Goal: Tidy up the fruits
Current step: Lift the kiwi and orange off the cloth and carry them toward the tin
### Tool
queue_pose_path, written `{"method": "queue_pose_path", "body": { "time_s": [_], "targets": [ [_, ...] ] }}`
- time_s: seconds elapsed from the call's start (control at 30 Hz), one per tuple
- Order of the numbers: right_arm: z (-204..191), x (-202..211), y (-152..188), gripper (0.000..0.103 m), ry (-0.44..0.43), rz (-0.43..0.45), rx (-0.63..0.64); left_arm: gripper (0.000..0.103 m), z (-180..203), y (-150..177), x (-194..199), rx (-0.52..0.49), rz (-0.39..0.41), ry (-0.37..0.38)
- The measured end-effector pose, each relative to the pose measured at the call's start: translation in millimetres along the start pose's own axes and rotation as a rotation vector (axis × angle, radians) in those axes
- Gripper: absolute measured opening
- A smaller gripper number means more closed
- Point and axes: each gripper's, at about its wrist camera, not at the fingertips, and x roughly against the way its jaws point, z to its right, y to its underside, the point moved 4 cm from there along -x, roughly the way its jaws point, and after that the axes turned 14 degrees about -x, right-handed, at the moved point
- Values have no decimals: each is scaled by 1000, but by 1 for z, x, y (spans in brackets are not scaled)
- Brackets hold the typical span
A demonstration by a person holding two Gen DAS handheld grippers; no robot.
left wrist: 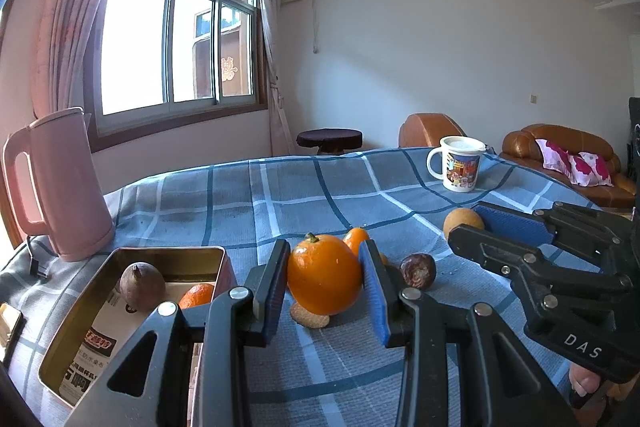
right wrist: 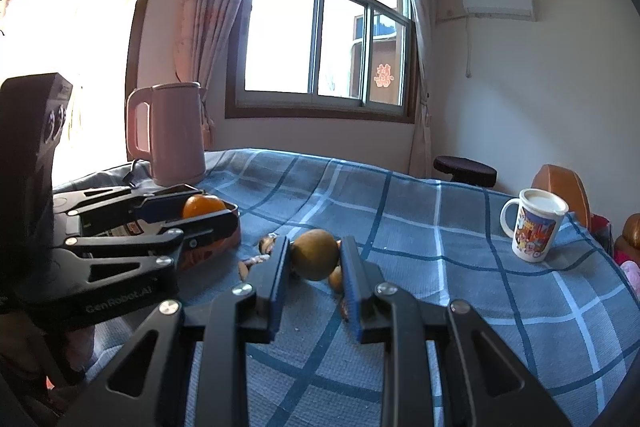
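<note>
Gripping a large orange (left wrist: 324,279) at the lower centre of the left wrist view, the left gripper (left wrist: 325,283) is seen with its blue-padded fingers (left wrist: 276,287) pressed against both sides of the fruit, the jaws held only as wide as the orange itself. The orange is raised off the blue checked tablecloth (left wrist: 280,195), with a pale flat piece (left wrist: 310,317) lying on the cloth beneath it. A smaller orange (left wrist: 355,238) is partly hidden just behind the held one, and a dark wrinkled fruit (left wrist: 418,270) lies to its right. At the lower left of that frame an open metal tin (left wrist: 132,255) is shown, holding a dark purplish fruit (left wrist: 142,285) and another small orange (left wrist: 197,295) (half hidden by the gripper's linkage).

In the right wrist view, a round brown-green fruit (right wrist: 314,254) is clamped between the fingers of the right gripper (right wrist: 315,259) at the frame's centre, the jaws drawn in tight on it. Small brown fruits (right wrist: 267,245) are scattered on the cloth around and behind it. The same gripper is visible at the right edge of the left wrist view, near the dark fruit.

A pink kettle (left wrist: 60,183) stands at the left, and a printed mug (left wrist: 460,163) at the upper right of the table.
</note>
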Motion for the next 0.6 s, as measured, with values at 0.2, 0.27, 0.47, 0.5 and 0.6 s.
{"method": "queue_pose_path", "body": {
  "time_s": [0.2, 0.27, 0.47, 0.5, 0.6],
  "targets": [
    [-2, 6, 0, 28, -4, 26, 7, 38, 1, -1, 3, -4, 15, -9],
    [-3, 8, 0, 28, -7, 35, 10, 38, 1, -1, 4, -7, 22, -10],
    [-4, 13, -1, 28, -15, 59, 16, 38, 3, -2, 7, -16, 38, -16],
    [-4, 13, -1, 28, -15, 62, 16, 38, 4, -3, 8, -17, 41, -18],
    [-4, 15, -2, 28, -17, 72, 16, 38, 4, -4, 10, -22, 52, -26]
  ]
}}
